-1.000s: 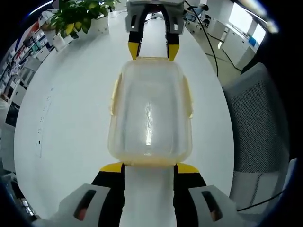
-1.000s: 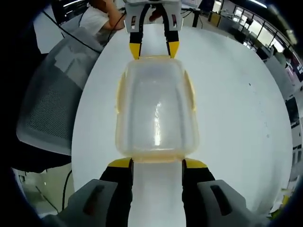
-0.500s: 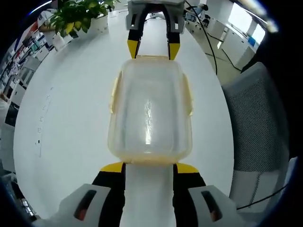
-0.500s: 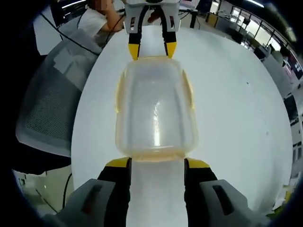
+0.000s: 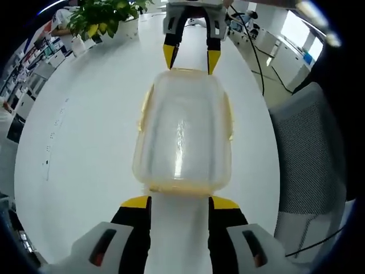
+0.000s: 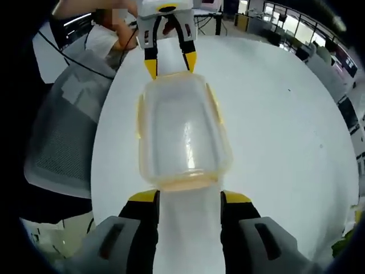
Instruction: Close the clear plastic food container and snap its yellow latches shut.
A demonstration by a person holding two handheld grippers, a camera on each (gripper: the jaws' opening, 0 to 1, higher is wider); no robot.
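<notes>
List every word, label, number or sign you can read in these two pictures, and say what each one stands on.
None can be read.
The clear container and its yellow latches carry no visible print.
The white table has a few small dark marks, too small to tell whether they are writing.
The left gripper and right gripper show no lettering.
The shelves beyond the table are too blurred to read.

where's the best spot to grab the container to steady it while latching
Probably the short ends of the container, from opposite sides along its length. The left gripper and right gripper face those ends, open, while the yellow latches on the long sides stay free.
</notes>
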